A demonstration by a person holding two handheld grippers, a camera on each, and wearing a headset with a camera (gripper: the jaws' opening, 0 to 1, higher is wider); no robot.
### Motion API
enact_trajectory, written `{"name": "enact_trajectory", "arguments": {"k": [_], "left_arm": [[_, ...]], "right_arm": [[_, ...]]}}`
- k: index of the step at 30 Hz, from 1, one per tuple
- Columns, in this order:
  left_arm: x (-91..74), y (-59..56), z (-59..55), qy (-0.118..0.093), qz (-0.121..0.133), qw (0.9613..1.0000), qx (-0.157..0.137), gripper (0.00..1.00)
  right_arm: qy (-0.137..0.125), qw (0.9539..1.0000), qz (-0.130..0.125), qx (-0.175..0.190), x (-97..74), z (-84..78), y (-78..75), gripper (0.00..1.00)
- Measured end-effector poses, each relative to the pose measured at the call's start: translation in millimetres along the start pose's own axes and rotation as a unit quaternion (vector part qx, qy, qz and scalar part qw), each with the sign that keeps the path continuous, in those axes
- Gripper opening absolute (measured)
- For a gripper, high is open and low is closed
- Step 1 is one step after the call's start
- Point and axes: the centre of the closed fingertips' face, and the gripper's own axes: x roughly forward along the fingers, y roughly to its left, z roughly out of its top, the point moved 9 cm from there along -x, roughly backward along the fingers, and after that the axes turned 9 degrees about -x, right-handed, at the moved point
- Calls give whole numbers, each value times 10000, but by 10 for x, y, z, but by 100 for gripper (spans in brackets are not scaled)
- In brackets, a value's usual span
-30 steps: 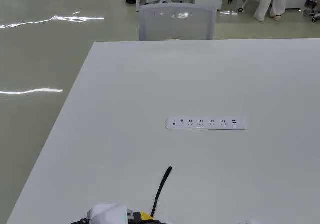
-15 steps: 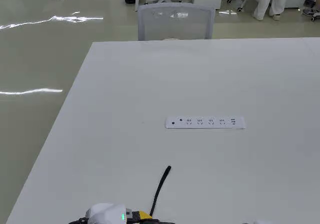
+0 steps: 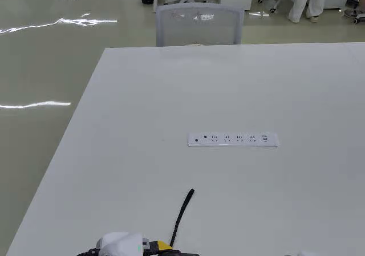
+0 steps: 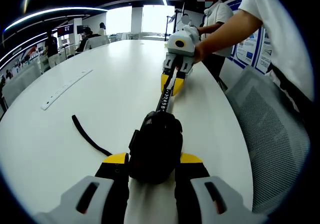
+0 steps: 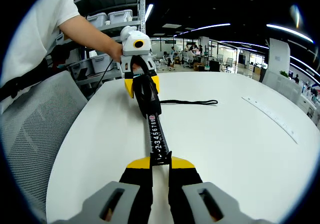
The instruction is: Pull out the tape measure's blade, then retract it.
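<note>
The left gripper point(image 4: 152, 160) clamps the tape measure's case point(image 4: 156, 140), and the blade point(image 4: 164, 100) runs out over the surface point(image 4: 100, 109) to the right gripper point(image 4: 172, 86), pinched tight on its tip. Pull-out seems in hand; retracting calls for easing that tip back steadily.

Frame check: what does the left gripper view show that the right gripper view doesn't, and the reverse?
Left gripper view, not the right: the tape measure's black case close up, clamped between the jaws of the left tool, and bright windows beyond the table's far end.
Right gripper view, not the left: readable numbers on the blade, its tip pinched in the right tool, and shelves with bins.
Both: the blade pulled out over the white table between the two tools, the black strap and the power strip.
</note>
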Motion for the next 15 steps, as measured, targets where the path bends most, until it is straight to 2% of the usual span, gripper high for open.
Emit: {"name": "enact_trajectory", "arguments": {"k": [15], "left_arm": [[-4, -2, -2, 4, 7, 10000, 6, 31]], "right_arm": [[24, 10000, -40, 53, -134, -46, -4, 8]]}}
